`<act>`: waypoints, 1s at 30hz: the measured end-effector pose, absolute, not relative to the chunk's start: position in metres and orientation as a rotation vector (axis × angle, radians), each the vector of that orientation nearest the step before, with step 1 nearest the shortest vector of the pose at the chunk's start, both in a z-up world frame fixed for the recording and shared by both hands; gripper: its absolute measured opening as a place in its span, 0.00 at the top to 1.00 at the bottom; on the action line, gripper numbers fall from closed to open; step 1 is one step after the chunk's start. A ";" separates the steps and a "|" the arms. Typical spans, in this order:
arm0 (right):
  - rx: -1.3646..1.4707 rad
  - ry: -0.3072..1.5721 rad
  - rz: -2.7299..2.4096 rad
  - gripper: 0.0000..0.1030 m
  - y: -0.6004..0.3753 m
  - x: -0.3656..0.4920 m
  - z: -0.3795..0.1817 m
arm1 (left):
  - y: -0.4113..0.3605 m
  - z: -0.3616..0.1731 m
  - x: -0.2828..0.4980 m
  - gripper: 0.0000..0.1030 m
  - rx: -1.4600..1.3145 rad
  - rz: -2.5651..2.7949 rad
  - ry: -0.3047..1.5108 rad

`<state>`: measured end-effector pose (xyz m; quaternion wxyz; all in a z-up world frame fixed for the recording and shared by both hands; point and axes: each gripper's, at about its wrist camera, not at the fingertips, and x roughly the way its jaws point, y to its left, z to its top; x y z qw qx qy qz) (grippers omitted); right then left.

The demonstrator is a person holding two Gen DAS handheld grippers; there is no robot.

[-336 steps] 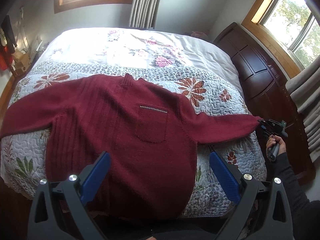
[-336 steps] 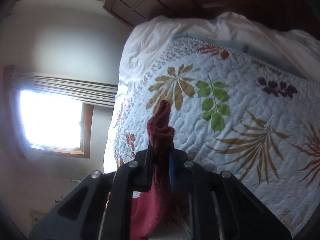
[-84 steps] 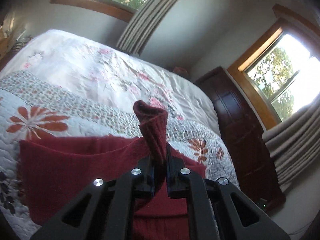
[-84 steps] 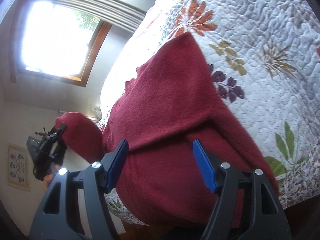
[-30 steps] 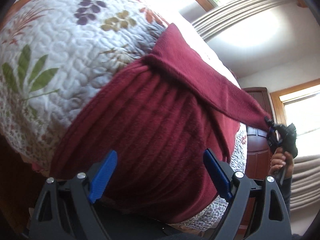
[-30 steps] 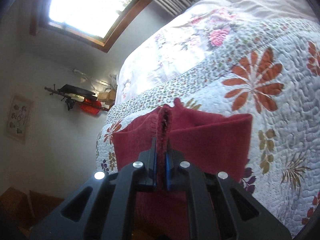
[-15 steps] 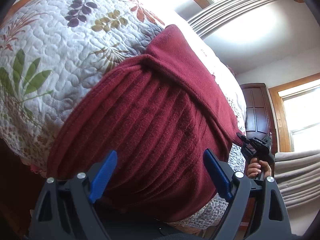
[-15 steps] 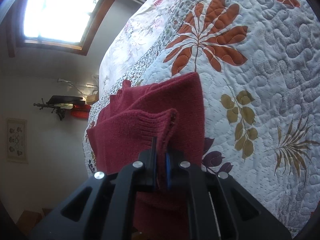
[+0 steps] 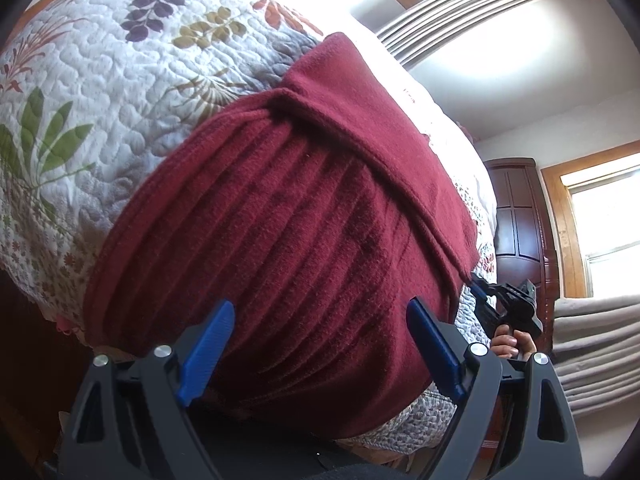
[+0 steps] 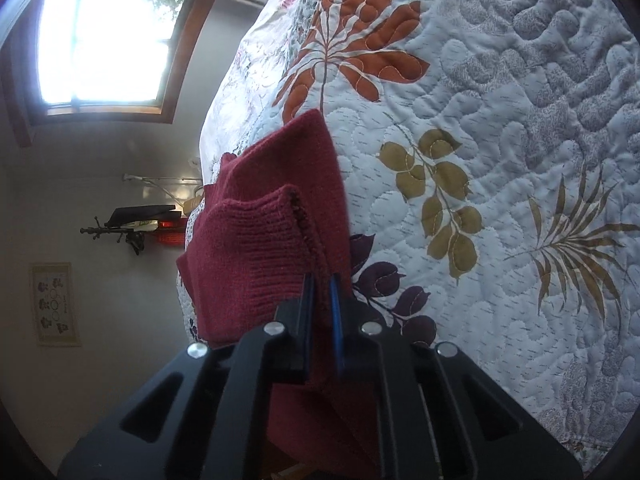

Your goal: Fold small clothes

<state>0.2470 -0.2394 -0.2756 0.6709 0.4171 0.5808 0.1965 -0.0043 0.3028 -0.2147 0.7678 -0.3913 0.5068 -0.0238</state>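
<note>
A dark red knitted sweater (image 9: 280,216) lies on the quilted floral bedspread (image 9: 100,72), its hem hanging over the near edge. One sleeve (image 9: 384,140) is folded across its body. My left gripper (image 9: 320,344) hovers open over the lower hem, blue pads wide apart with nothing between them. My right gripper (image 10: 322,292) is shut on the ribbed sleeve cuff (image 10: 256,240), held low by the sweater's right side. In the left wrist view the right gripper (image 9: 476,286) shows at the sweater's right edge, held by a hand (image 9: 510,342).
The quilt (image 10: 500,140) extends beyond the sweater. A dark wood dresser (image 9: 516,216) and a window with curtains stand to the right of the bed. Another window (image 10: 100,44) and a wall rack (image 10: 132,224) are on the far side.
My right gripper has carried the cuff down and across to the sweater's right edge, laying the sleeve flatter over the body. My left gripper has stayed open over the hem.
</note>
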 end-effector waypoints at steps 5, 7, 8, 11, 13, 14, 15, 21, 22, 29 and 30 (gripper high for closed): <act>0.948 1.293 0.449 0.90 -0.250 0.245 -0.278 | 0.295 -0.205 -0.018 0.15 -0.841 -0.014 1.090; 0.919 1.255 0.461 0.90 -0.255 0.239 -0.267 | 0.298 -0.201 -0.026 0.14 -0.844 0.012 1.081; 0.911 1.228 0.491 0.90 -0.256 0.236 -0.260 | 0.299 -0.199 -0.030 0.14 -0.846 0.026 1.076; 0.863 1.206 0.579 0.90 -0.240 0.229 -0.249 | 0.309 -0.198 -0.042 0.13 -0.855 0.065 1.070; 0.805 1.252 0.578 0.87 -0.228 0.227 -0.258 | 0.318 -0.199 -0.047 0.12 -0.869 0.077 1.071; 0.784 1.272 0.552 0.86 -0.225 0.225 -0.264 | 0.323 -0.200 -0.048 0.11 -0.877 0.075 1.070; 0.776 1.284 0.522 0.85 -0.225 0.223 -0.269 | 0.329 -0.201 -0.048 0.11 -0.880 0.072 1.067; 0.724 1.222 0.471 0.59 -0.228 0.178 -0.242 | 0.372 -0.220 -0.045 0.04 -0.840 0.049 1.097; 0.696 1.216 0.470 0.56 -0.227 0.166 -0.236 | 0.380 -0.226 -0.042 0.04 -0.831 0.037 1.115; 0.688 1.258 0.356 0.36 -0.219 0.069 -0.242 | 0.417 -0.287 -0.029 0.04 -0.712 -0.108 1.271; 0.690 1.268 0.335 0.36 -0.220 0.057 -0.245 | 0.419 -0.296 -0.028 0.04 -0.699 -0.137 1.293</act>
